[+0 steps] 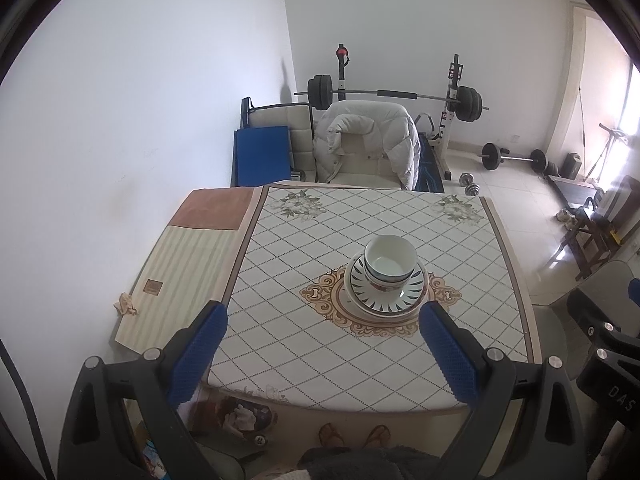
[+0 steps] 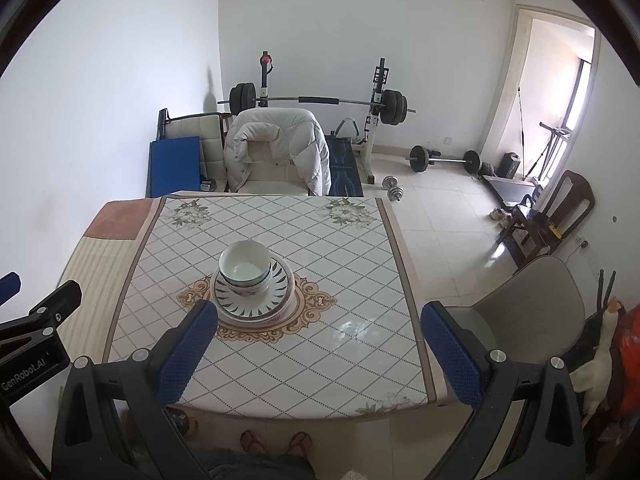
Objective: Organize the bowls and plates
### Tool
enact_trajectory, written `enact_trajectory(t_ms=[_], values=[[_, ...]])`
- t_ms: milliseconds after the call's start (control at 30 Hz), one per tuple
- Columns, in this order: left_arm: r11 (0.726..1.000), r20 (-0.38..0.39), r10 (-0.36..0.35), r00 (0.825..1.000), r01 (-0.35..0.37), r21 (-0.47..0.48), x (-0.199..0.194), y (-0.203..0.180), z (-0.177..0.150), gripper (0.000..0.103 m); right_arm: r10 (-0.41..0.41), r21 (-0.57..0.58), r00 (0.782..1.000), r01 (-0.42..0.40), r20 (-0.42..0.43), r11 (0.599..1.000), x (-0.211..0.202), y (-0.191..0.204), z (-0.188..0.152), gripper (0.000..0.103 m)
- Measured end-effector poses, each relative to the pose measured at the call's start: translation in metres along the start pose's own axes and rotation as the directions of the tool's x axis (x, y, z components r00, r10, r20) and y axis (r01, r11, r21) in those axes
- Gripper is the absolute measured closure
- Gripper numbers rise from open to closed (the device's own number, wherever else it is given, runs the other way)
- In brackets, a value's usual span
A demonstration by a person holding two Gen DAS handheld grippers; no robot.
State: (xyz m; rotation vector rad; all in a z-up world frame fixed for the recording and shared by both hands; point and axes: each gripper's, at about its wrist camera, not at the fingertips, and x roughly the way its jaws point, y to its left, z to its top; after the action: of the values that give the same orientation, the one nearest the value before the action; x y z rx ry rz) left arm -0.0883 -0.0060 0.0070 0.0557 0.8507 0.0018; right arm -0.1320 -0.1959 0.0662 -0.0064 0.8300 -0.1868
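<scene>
A stack of white bowls (image 1: 390, 263) sits nested on stacked plates (image 1: 387, 294) with dark leaf marks, at the middle of the table (image 1: 320, 344). The stack also shows in the right wrist view, bowls (image 2: 246, 266) on plates (image 2: 256, 294). My left gripper (image 1: 322, 324) is open and empty, held above the table's near side, short of the stack. My right gripper (image 2: 318, 322) is open and empty, above the near right part of the table (image 2: 300, 360), with the stack just beyond its left finger.
A striped cloth (image 1: 180, 272) lies on the table's left side with a crumpled scrap (image 1: 126, 304). A chair with a white jacket (image 1: 366, 144) stands behind the table. A grey chair (image 2: 528, 304) is at the right. Weights and a bench rack (image 2: 320, 100) are at the back.
</scene>
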Motion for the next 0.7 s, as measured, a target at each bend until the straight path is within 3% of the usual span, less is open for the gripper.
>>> enact_trajectory(t_ms=[700], values=[[1.0,0.006,0.005,1.0,-0.005,0.016,0.0022,0.0008,0.0021,0.005,0.001,-0.01,1.0,-0.001,0.003,1.0,0.001,0.0004,0.0027,0.0]])
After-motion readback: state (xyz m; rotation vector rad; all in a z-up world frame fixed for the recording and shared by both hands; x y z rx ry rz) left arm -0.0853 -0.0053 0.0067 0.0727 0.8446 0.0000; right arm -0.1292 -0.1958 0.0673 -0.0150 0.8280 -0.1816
